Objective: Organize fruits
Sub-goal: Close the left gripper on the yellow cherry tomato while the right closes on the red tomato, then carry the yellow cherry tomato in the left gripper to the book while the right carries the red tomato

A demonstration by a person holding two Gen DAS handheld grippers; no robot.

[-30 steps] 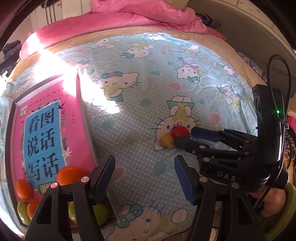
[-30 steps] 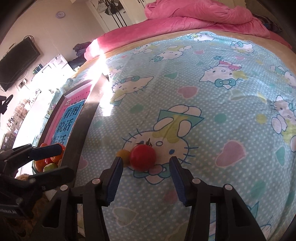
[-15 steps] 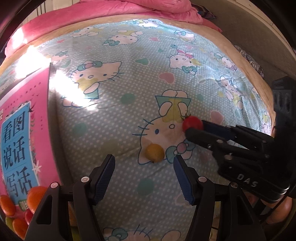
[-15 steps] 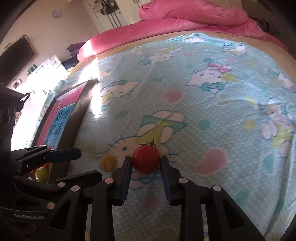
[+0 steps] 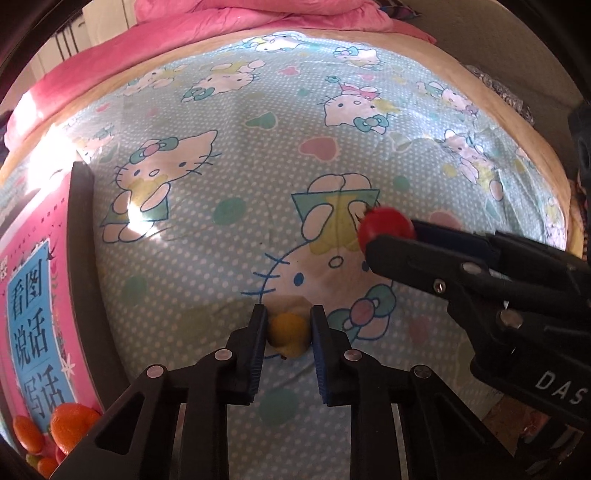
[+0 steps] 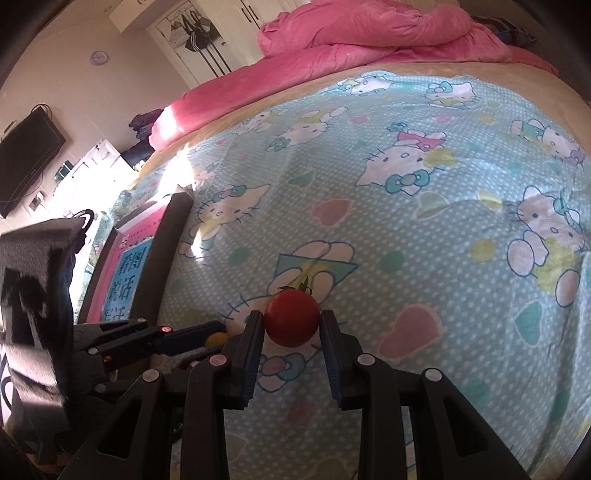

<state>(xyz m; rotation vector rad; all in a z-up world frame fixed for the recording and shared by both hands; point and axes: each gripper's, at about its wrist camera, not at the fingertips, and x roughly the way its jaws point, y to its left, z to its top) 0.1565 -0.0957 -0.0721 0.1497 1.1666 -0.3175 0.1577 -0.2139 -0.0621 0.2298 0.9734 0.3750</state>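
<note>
My left gripper [image 5: 286, 334] is shut on a small yellow fruit [image 5: 288, 334] on the Hello Kitty bedsheet [image 5: 258, 155]. My right gripper [image 6: 291, 325] is shut on a red cherry tomato [image 6: 291, 317] and holds it just above the sheet. The tomato also shows in the left wrist view [image 5: 386, 227], at the tips of the right gripper [image 5: 391, 236], to the right of and beyond the yellow fruit. The yellow fruit peeks out in the right wrist view [image 6: 216, 339] between the left gripper's fingers [image 6: 184, 338].
A dark tray [image 5: 83, 258] with a pink book [image 5: 33, 314] lies at the left. Orange fruits [image 5: 72, 424] and smaller ones sit at its near end. A pink quilt [image 6: 369, 33] is piled at the far side of the bed.
My left gripper moved forward and closed on the yellow fruit. My right gripper, shut on the tomato, has lifted it slightly and shifted right, away from the yellow fruit.
</note>
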